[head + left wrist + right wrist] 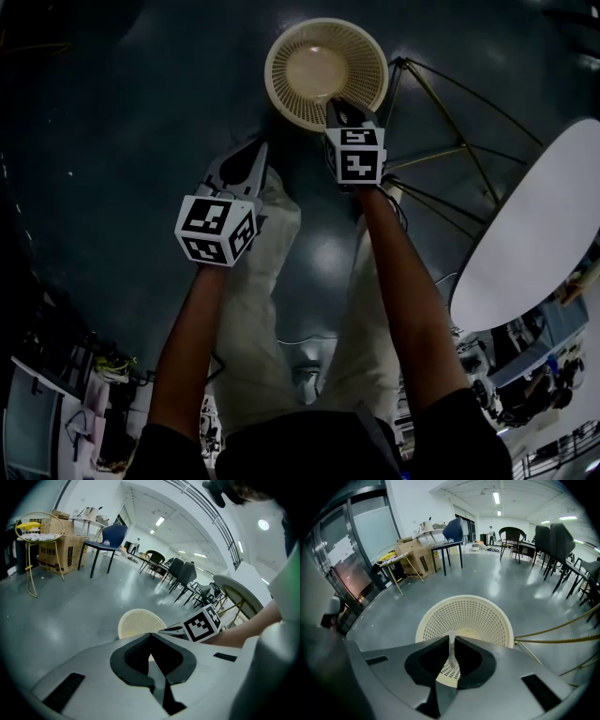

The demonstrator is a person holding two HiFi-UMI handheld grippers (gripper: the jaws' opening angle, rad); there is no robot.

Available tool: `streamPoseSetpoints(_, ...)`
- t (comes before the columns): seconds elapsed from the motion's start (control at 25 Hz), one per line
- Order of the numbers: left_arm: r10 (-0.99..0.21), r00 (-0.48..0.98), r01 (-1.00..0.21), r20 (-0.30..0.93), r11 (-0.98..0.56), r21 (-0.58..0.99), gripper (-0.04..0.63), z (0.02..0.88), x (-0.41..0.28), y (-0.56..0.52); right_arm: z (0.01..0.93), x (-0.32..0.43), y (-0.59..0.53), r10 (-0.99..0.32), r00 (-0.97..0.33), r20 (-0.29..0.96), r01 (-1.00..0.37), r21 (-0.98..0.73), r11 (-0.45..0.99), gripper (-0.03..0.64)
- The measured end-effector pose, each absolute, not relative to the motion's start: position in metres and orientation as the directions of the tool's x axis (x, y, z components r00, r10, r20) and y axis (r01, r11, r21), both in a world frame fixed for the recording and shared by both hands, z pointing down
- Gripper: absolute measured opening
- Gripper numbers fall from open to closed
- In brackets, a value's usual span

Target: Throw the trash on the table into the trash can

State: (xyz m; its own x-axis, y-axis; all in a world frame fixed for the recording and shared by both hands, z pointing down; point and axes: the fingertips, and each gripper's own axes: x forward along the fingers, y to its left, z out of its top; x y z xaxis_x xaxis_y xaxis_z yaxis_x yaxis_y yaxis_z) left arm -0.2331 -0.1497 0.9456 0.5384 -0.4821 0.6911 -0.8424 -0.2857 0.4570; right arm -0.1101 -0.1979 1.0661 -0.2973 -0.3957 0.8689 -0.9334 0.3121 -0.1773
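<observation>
A cream mesh trash can (325, 73) stands on the dark floor straight ahead, also seen as the trash can (464, 616) and the trash can (136, 620). My right gripper (336, 105) hangs over its near rim, pointing steeply down. Its jaws stand almost together on a thin pale scrap of trash (451, 654), seen edge-on over the can's mouth. My left gripper (255, 150) is lower left of the can, beside it, not over it. Its jaws meet at the tips with nothing between them. The right gripper's marker cube (202, 624) shows in the left gripper view.
A white oval table (539, 234) is at the right, with gold wire legs (441, 122) reaching toward the can. The person's pale trouser legs (272, 281) are below the grippers. Farther off stand a blue chair (110, 538), cardboard boxes (61, 545) and a wire stand (40, 531).
</observation>
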Motion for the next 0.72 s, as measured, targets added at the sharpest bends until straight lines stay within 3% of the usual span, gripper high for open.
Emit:
streamPoseSetpoints(0.08, -0.480, 0.541, -0.841, 0.691, -0.291, 0.456, 0.015, 0.949, -0.230, -0.151, 1.072, -0.108, -0.197, -0.386, -0.301, 0.872, -0.933, -0.185, 0.309, 0.053)
streamPoseSetpoints(0.24, -0.482, 0.538, -0.843, 0.692, -0.286, 0.456, 0.015, 0.951, -0.229, -0.147, 1.080, -0.107, -0.191, -0.359, -0.302, 0.883, -0.934, -0.198, 0.298, 0.173)
streamPoseSetpoints(0.72, -0.495, 0.520, -0.854, 0.696, -0.278, 0.441, 0.015, 0.935, -0.246, -0.142, 1.044, -0.116, -0.198, -0.394, -0.306, 0.867, -0.930, -0.184, 0.318, 0.172)
